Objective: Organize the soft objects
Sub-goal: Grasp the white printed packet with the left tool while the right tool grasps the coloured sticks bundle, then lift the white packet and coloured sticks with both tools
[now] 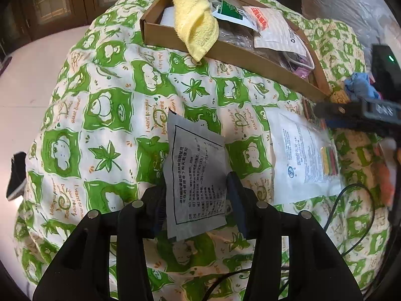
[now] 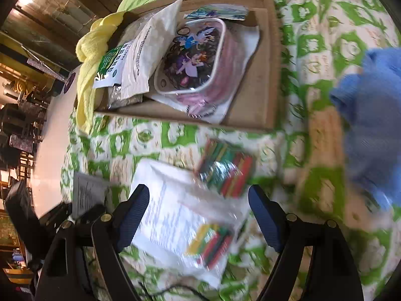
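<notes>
My left gripper [image 1: 195, 200] is shut on a grey printed packet [image 1: 196, 173] and holds it above the green patterned quilt [image 1: 105, 115]. A cardboard box [image 1: 225, 47] at the back holds a yellow towel [image 1: 195, 22], white packets and a pink pouch [image 2: 198, 62]. My right gripper [image 2: 199, 205] is open above a white plastic bag with coloured strips [image 2: 180, 223]. A second pack of coloured strips [image 2: 225, 168] lies beyond it. A blue cloth [image 2: 371, 125] lies at the right. The box also shows in the right wrist view [image 2: 253, 105].
The quilt covers a rounded mound with white floor [image 1: 30, 75] at the left. A black cable [image 1: 351, 213] runs over the quilt at the lower right. The right gripper's body [image 1: 363, 113] reaches in from the right edge.
</notes>
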`<action>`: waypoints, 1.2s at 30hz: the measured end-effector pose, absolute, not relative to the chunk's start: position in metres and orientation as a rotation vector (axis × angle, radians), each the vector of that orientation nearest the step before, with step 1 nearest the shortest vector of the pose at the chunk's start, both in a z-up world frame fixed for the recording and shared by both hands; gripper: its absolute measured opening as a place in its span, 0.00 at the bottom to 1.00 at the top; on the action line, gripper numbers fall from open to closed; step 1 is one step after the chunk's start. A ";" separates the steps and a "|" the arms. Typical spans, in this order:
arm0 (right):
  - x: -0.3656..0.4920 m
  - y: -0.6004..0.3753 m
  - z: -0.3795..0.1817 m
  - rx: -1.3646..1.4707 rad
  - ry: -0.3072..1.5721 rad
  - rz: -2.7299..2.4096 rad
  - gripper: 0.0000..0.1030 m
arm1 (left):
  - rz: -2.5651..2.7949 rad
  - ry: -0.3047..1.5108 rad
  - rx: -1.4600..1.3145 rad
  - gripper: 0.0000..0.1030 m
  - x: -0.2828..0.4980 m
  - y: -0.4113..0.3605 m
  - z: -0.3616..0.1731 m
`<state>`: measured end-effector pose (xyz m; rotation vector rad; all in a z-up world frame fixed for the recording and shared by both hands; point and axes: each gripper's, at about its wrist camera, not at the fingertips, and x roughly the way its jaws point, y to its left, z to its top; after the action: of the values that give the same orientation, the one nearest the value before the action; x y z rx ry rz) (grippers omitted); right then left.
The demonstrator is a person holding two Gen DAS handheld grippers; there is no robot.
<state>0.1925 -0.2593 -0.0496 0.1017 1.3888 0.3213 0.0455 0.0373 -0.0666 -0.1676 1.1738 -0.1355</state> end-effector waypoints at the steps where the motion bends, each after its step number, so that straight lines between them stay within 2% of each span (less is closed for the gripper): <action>1: 0.196 -0.258 -0.054 0.106 1.388 0.309 0.77 | -0.131 1.173 -0.123 0.47 0.044 0.033 -0.067; 2: 0.199 -0.258 -0.060 0.110 1.392 0.294 0.74 | -0.127 1.172 -0.092 0.49 0.048 0.035 -0.066; 4: 0.204 -0.259 -0.069 0.103 1.402 0.261 0.57 | -0.110 1.164 0.016 0.51 0.049 0.020 -0.068; 5: 0.205 -0.260 -0.072 0.094 1.399 0.253 0.54 | -0.099 1.160 0.079 0.52 0.048 0.014 -0.070; 7: 0.203 -0.265 -0.071 0.080 1.379 0.237 0.37 | -0.081 1.143 0.178 0.55 0.044 0.004 -0.073; 9: 0.201 -0.272 -0.065 0.086 1.354 0.231 0.24 | -0.056 1.123 0.248 0.68 0.042 -0.002 -0.074; 10: 0.199 -0.275 -0.062 0.099 1.347 0.236 0.22 | -0.039 1.113 0.276 0.71 0.041 -0.003 -0.075; 13: 0.192 -0.279 -0.052 0.114 1.328 0.256 0.19 | -0.044 1.113 0.212 0.70 0.043 0.003 -0.075; 15: 0.186 -0.279 -0.045 0.118 1.310 0.271 0.19 | -0.047 1.117 0.150 0.51 0.047 0.013 -0.074; 17: 0.181 -0.277 -0.038 0.124 1.297 0.289 0.19 | -0.055 1.110 0.061 0.43 0.047 0.025 -0.068; 23: 0.162 -0.268 -0.017 0.101 1.256 0.348 0.19 | -0.109 1.097 -0.179 0.43 0.045 0.049 -0.052; 29: 0.152 -0.251 -0.013 0.080 1.244 0.392 0.19 | -0.112 1.093 -0.171 0.43 0.026 0.043 -0.041; 36: 0.146 -0.238 -0.020 0.060 1.255 0.407 0.19 | -0.094 1.097 -0.151 0.43 0.040 0.032 -0.030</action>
<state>0.1461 -0.2376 -0.0201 0.0596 1.2549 0.4069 0.0403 0.0325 -0.0302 -0.1512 1.0971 -0.0943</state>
